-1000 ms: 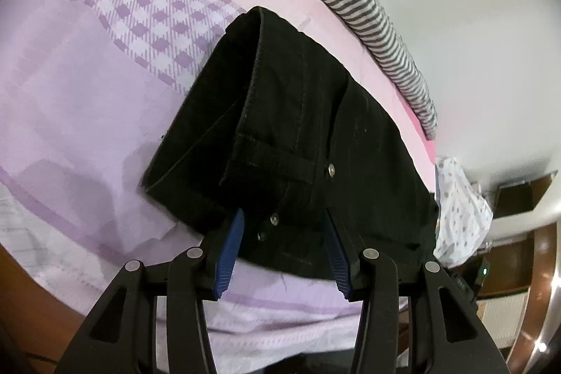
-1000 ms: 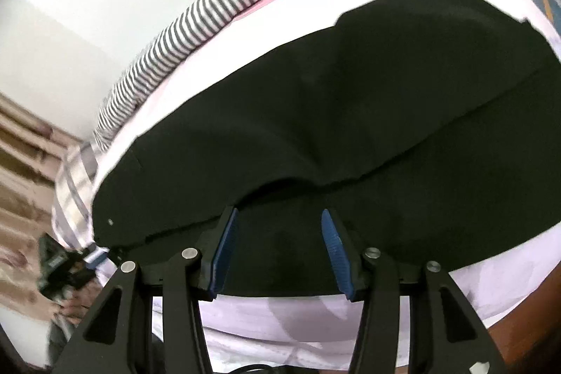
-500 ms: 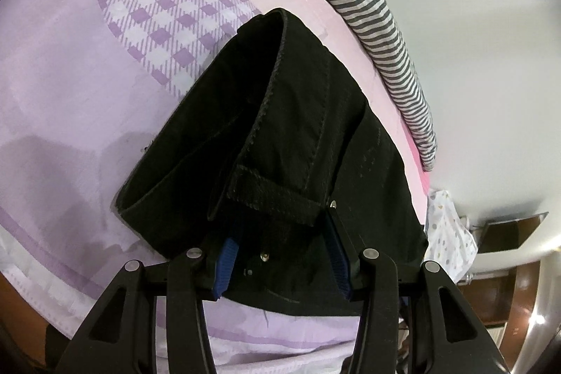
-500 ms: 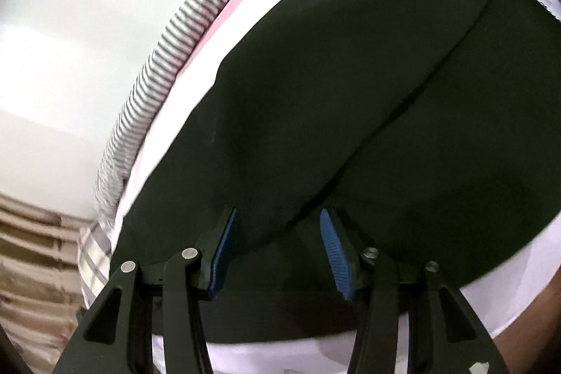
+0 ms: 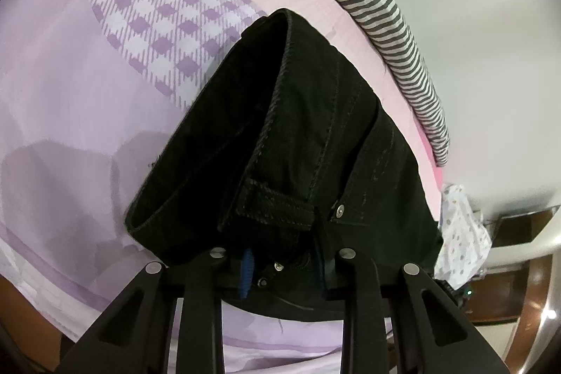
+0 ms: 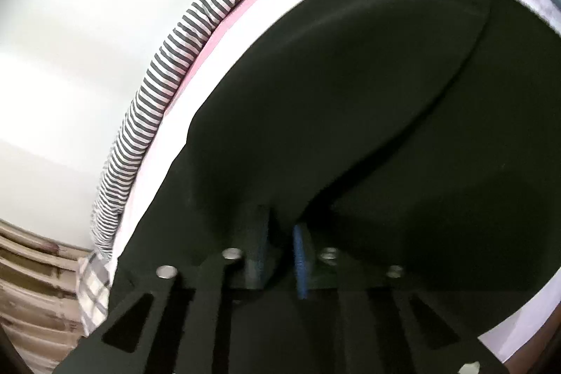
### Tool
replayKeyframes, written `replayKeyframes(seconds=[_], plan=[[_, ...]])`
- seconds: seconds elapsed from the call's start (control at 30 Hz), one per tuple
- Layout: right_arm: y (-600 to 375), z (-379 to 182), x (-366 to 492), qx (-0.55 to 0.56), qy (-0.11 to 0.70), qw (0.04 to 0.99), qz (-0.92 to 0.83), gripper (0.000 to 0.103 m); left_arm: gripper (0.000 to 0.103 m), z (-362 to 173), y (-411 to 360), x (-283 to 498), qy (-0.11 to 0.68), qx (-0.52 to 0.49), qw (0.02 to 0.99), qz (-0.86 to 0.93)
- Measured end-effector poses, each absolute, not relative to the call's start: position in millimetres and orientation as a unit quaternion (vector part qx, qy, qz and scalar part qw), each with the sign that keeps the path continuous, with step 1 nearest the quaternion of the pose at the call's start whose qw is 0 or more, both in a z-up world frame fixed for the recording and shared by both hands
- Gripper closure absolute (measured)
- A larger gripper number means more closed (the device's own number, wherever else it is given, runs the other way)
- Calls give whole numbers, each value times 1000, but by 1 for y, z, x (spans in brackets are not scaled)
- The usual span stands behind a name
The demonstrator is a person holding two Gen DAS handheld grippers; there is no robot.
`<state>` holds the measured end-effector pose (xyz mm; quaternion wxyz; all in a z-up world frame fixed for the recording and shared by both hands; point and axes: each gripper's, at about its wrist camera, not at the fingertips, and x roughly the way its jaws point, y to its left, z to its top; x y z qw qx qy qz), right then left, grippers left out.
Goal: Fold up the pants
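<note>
Lilac and pink bedding, a broad bedsheet [image 5: 70,114] printed with a purple check panel, was seen spread under everything, with a long grey-and-white striped bolster [image 5: 382,9] laid along its far edge against the wall. On that sheet the black denim pants [image 5: 308,142] were lying, doubled lengthwise so that 1 leg was stacked on the other, the open waistband and a belt loop turned toward the left camera.

The lengthwise fold was judged to be done already; the crosswise folds, bringing hems toward waist, were judged to be left, so the task was put at roughly its middle.

The left gripper [image 5: 284,265] was seen pinching the waistband corner near the rivets, its blue pads pressed into the denim with cloth filling the space between them. The right gripper [image 6: 280,255] was seen closed down on a ridge of the black cloth further along the legs, only a narrow bunch of fabric being left between its pads.

Much was hidden. The right view was blurred, and the seam line across the cloth could hardly be traced. The hems were cut off or lost in the dark mass, so their alignment could not be judged. Whether either grip caught all layers could not be told. A small spotted white cloth [image 5: 459,233] was glimpsed beyond the bed's corner.
</note>
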<state>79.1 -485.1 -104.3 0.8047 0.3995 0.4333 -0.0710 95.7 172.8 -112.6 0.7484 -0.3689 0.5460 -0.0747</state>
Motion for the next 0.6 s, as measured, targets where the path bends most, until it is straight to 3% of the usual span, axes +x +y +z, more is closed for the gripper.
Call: replayKeyframes(seconds=[0.33, 0.6], plan=[[-465, -53, 44, 305, 453, 830, -111, 100, 81, -85, 173, 101, 568, -268, 773, -94], [-453, -61, 12, 287, 490, 813, -128, 100, 83, -93, 171, 94, 606, -197, 763, -110]])
